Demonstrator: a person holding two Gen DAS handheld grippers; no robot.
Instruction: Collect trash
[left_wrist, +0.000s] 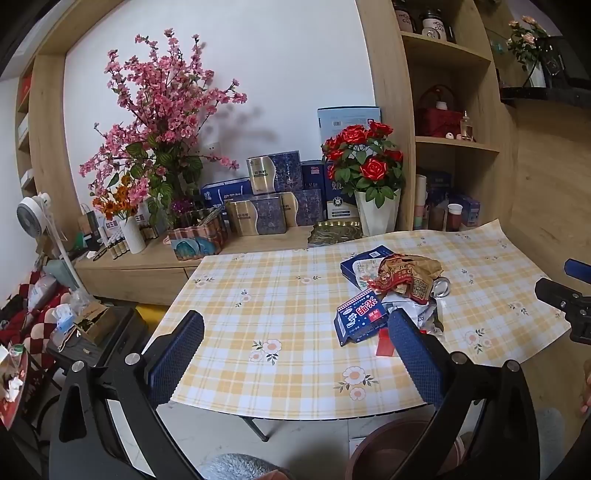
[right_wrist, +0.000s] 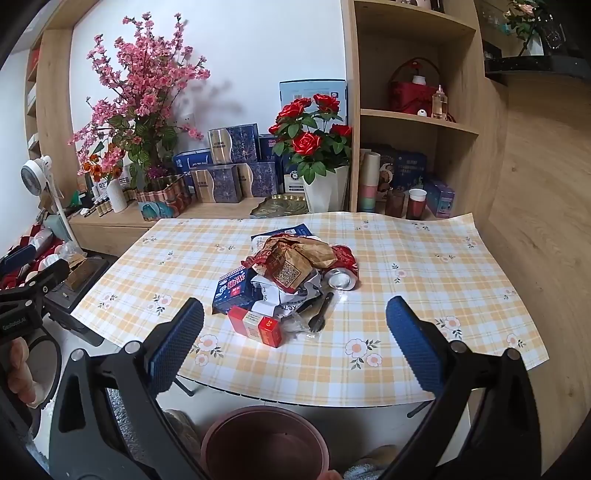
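Note:
A heap of trash lies on the yellow plaid tablecloth (right_wrist: 406, 258): a crumpled brown paper bag (right_wrist: 295, 258), a crushed red can (right_wrist: 343, 271), a blue carton (right_wrist: 236, 291), a small red box (right_wrist: 260, 326), white paper and a black plastic fork (right_wrist: 320, 312). My right gripper (right_wrist: 295, 332) hangs open just short of the heap, nothing between its fingers. Off to the left of the pile my left gripper (left_wrist: 295, 350) is open and empty too; the blue carton (left_wrist: 360, 319) sits by its right finger. A maroon bin (right_wrist: 264, 439) stands on the floor below the table's near edge.
Behind the table a wooden sideboard (left_wrist: 147, 269) carries pink blossoms (left_wrist: 162, 110), a pot of red roses (left_wrist: 365, 166) and stacked gift boxes. Shelves (right_wrist: 413, 122) with cups and jars rise at the right. A fan (left_wrist: 31, 218) and floor clutter stand at the left.

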